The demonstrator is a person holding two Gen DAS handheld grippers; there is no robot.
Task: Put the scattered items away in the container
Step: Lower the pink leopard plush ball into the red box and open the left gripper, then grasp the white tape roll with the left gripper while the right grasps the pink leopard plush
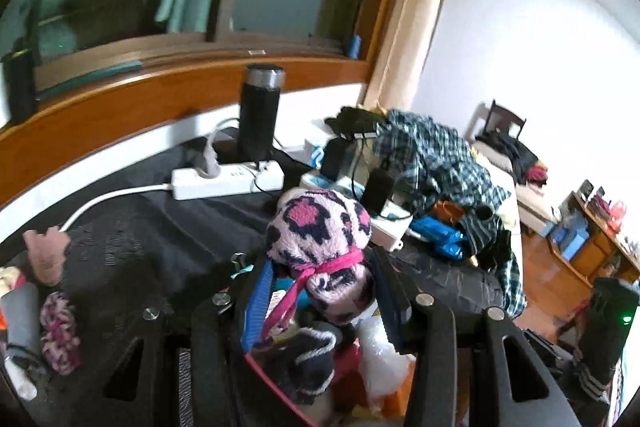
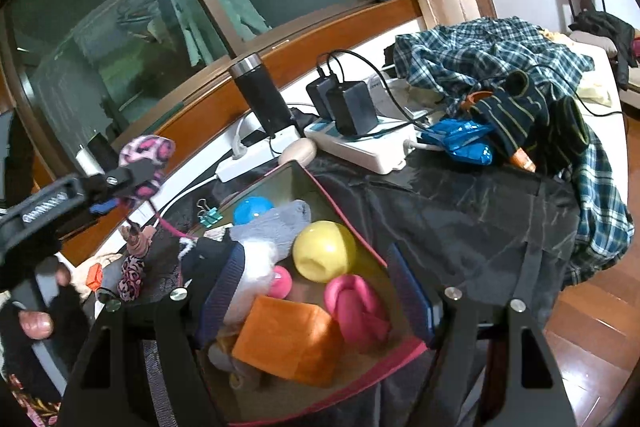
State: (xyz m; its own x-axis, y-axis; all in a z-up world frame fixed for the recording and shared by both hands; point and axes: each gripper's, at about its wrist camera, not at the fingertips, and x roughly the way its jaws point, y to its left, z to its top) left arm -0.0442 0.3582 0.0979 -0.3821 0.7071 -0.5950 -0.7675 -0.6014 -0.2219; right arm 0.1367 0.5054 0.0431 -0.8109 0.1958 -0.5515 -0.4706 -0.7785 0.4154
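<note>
Left gripper (image 1: 320, 279) pinches a fuzzy pink-and-navy spotted sock bundle (image 1: 320, 231), knotted with a magenta ribbon, and holds it above the container (image 2: 320, 187); the right gripper (image 2: 316, 291) hangs over the same container with its blue-padded fingers (image 2: 412, 291) spread wide and nothing between them. Largest around the container is the black, creased cloth covering the tabletop (image 2: 460, 211), and on it, beyond the container's far right corner, lies a rumpled blue plaid shirt (image 2: 492, 47). Next in size is the container itself, a soft-walled box with a pink rim and an olive lining. Inside it sit an orange felt-like block (image 2: 292, 339) nearest the right gripper, a grey woolly sock (image 2: 272, 227) toward the far side, a smooth yellow ball (image 2: 324, 251) with a hollow in it at the middle, a knotted pink rubbery piece (image 2: 356, 303) beside the orange block, and a glossy blue ball (image 2: 250, 209) at the far wall. Just outside the container's far left edge lies a small teal binder clip (image 2: 211, 217).
</note>
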